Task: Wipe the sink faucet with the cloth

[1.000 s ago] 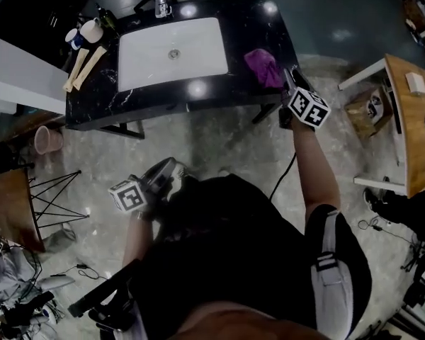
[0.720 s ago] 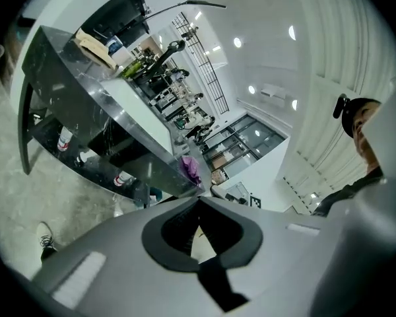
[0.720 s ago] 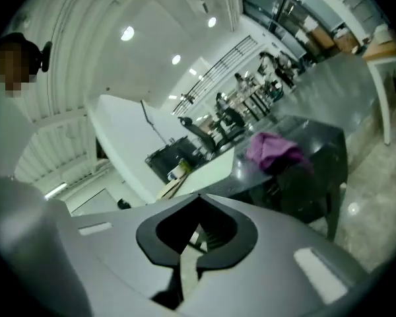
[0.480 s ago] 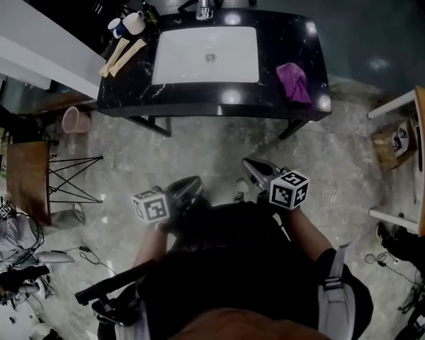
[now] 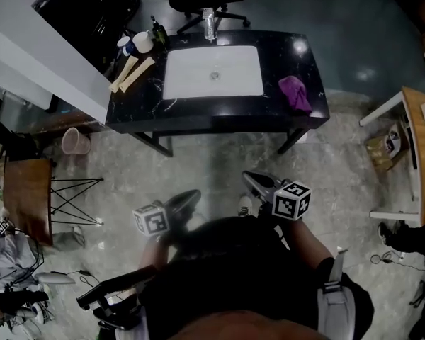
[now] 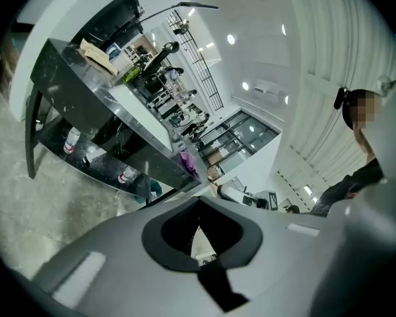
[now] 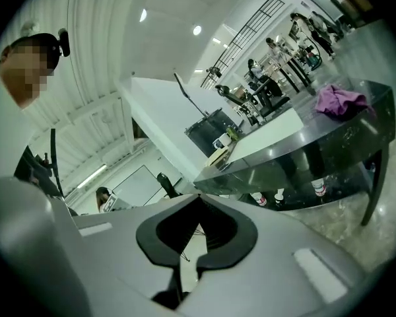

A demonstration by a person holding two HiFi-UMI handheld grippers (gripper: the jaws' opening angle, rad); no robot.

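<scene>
Back from the worktop (image 5: pixel 198 108), left gripper (image 5: pixel 190 195) and right gripper (image 5: pixel 249 178) both clenched, empty, held near the body. Cloth (image 5: pixel 295 93) lies bunched right of the sink (image 5: pixel 212 91), well apart from the faucet (image 5: pixel 210 24); seemingly parked, unheld.

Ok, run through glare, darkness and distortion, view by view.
Head view: ceiling lights glare as white spots on the black countertop; the person's torso is nearly black. Left gripper view: fisheye, dark round border, room lines bowed. Right gripper view: same fisheye bend, yet the purple cloth is sharp.
</scene>
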